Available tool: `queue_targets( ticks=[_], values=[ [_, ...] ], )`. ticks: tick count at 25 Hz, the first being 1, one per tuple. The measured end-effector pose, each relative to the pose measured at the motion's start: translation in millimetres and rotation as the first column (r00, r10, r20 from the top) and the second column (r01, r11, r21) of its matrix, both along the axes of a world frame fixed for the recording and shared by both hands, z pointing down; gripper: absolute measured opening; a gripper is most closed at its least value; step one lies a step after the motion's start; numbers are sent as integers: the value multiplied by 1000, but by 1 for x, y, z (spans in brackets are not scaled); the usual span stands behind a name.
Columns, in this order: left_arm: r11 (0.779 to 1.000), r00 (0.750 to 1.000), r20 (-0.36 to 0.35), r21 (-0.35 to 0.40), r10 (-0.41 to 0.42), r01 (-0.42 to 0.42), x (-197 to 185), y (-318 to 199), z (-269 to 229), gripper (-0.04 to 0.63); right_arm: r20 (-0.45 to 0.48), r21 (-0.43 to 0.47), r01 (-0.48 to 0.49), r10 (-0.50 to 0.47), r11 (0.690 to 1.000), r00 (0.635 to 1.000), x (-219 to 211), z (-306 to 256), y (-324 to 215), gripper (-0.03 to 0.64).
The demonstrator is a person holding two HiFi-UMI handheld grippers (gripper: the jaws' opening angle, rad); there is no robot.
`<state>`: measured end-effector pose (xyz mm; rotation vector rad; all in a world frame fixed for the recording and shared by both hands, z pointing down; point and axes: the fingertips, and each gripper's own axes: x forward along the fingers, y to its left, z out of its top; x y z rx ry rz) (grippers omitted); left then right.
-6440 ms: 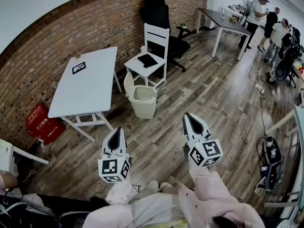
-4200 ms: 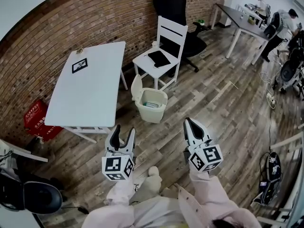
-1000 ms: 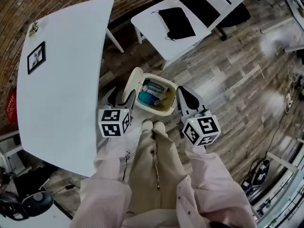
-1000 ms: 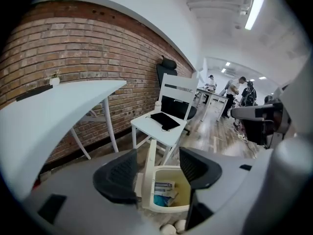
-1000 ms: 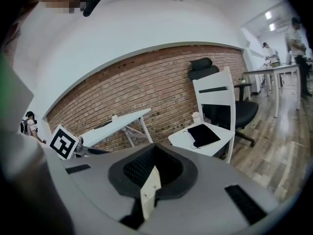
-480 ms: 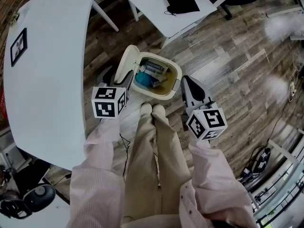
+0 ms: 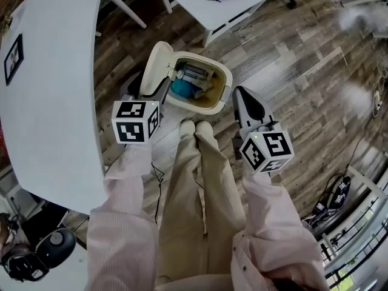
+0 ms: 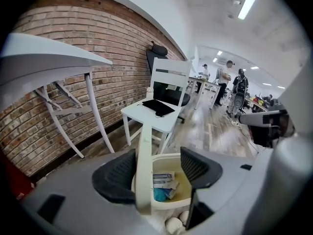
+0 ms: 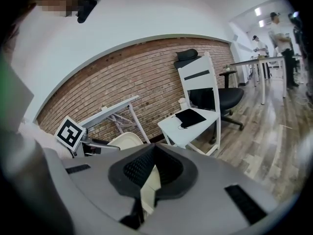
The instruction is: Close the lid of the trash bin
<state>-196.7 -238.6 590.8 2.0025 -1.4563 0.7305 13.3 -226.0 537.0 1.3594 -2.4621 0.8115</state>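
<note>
A cream trash bin (image 7: 219, 99) stands on the wood floor just beyond my shoes, with blue and white rubbish inside. Its lid (image 7: 154, 62) is swung up and open on the left side. My left gripper (image 7: 149, 87) is open, and the lid's edge (image 8: 144, 166) stands upright between its two jaws, nearer the left one; I cannot tell whether it touches. My right gripper (image 7: 242, 98) is shut and empty, hovering just right of the bin's rim. In the right gripper view the shut gripper (image 9: 154, 149) points toward the lid (image 9: 126, 140).
A white table (image 7: 48, 90) lies close on the left, its legs (image 8: 94, 109) beside the bin. A white chair (image 8: 164, 106) holding a black item (image 8: 157, 107) stands just behind the bin. My legs and shoes (image 7: 195, 128) are at the bin's near side. People (image 8: 226, 77) stand far off.
I have walked up to the bin and now look straight down on it. The left gripper opened and slid forward around the raised lid's edge. The right gripper stayed shut beside the bin.
</note>
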Motion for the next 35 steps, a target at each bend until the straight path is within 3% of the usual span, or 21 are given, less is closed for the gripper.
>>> queue_targets(
  ticks=[18, 35],
  values=[
    [997, 994, -70, -16, 80, -82, 70, 13, -5, 278, -19, -39, -96, 96, 995, 995, 40, 7, 21, 3],
    [987, 984, -110, -62, 139, -146, 121, 17, 21, 278, -28, -61, -201, 200, 978, 979, 75, 21, 36, 3]
  ],
)
